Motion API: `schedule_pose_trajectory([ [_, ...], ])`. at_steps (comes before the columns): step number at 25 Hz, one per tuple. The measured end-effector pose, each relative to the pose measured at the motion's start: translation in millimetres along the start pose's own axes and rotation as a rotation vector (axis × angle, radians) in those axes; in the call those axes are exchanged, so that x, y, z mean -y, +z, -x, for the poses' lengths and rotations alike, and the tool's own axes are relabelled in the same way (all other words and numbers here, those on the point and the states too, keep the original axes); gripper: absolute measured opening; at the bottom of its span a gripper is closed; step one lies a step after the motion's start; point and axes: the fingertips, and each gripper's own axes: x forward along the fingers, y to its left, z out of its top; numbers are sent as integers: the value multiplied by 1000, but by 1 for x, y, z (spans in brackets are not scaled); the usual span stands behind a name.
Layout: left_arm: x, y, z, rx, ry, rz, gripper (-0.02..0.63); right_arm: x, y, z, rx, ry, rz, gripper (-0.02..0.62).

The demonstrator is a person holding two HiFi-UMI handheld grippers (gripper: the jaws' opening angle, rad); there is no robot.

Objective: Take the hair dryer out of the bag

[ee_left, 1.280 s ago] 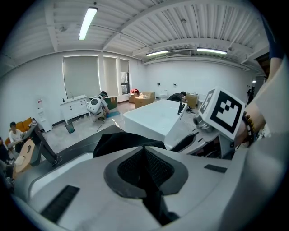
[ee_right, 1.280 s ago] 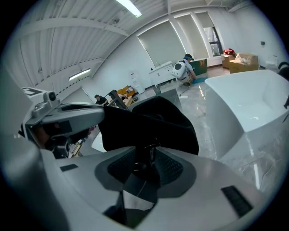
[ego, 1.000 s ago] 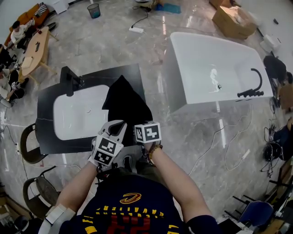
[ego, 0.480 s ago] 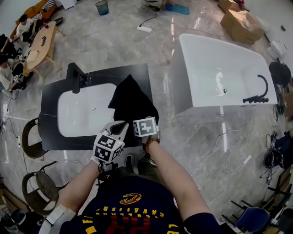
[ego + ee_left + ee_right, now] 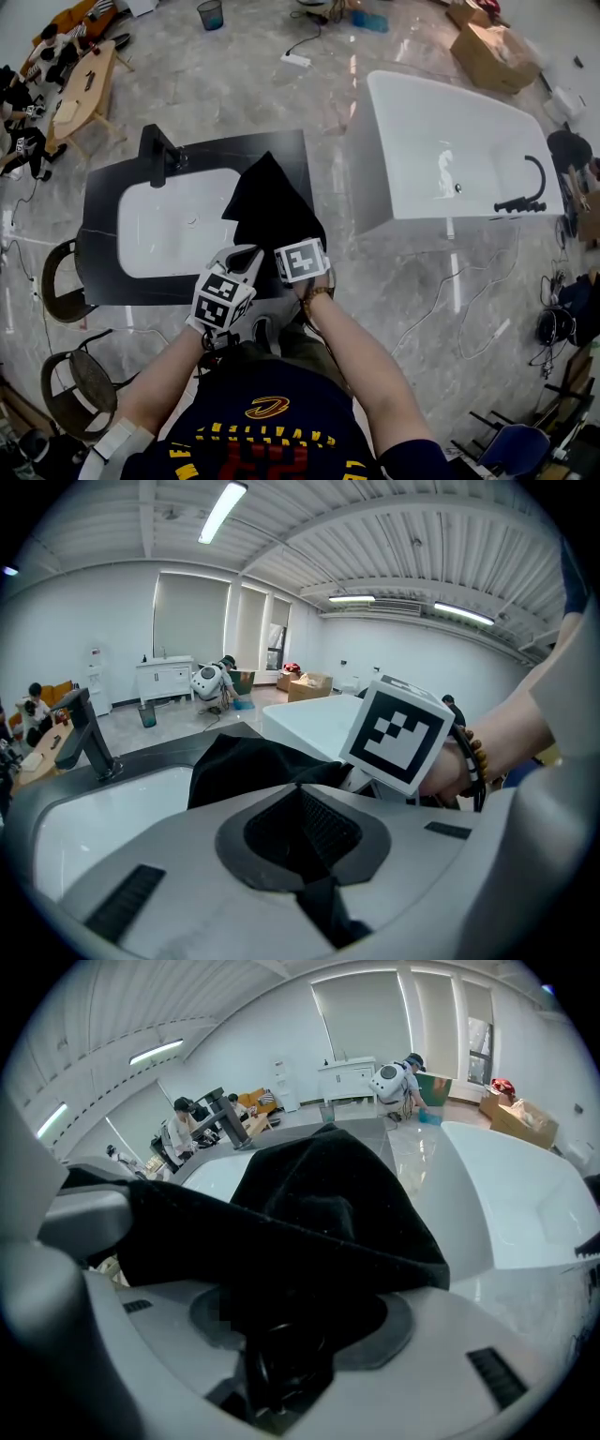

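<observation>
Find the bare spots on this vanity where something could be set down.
Free: the black counter strip left of the white basin, and the basin itself. Crowded: the right end, covered by the black bag, with the left tool and right tool at its near edge.

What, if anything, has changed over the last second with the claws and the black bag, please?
Nothing has visibly moved. The left claw is shut on the bag, the right claw stands open with bag fabric between its jaws, and the bag lies on the dark counter as before.
</observation>
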Motion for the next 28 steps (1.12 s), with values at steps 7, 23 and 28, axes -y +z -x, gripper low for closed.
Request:
schedule_pose_trajectory([
  [7, 5, 1, 4, 11, -13, -15, 14, -3, -28, 17, -35, -2, -46, 210],
  [23, 21, 0, 14, 22, -19, -98, 14, -10, -92, 53, -89, 0, -65, 210],
  [28, 23, -4, 16, 15, -15, -125, 14, -14, -112, 67, -86, 23, -98, 210],
])
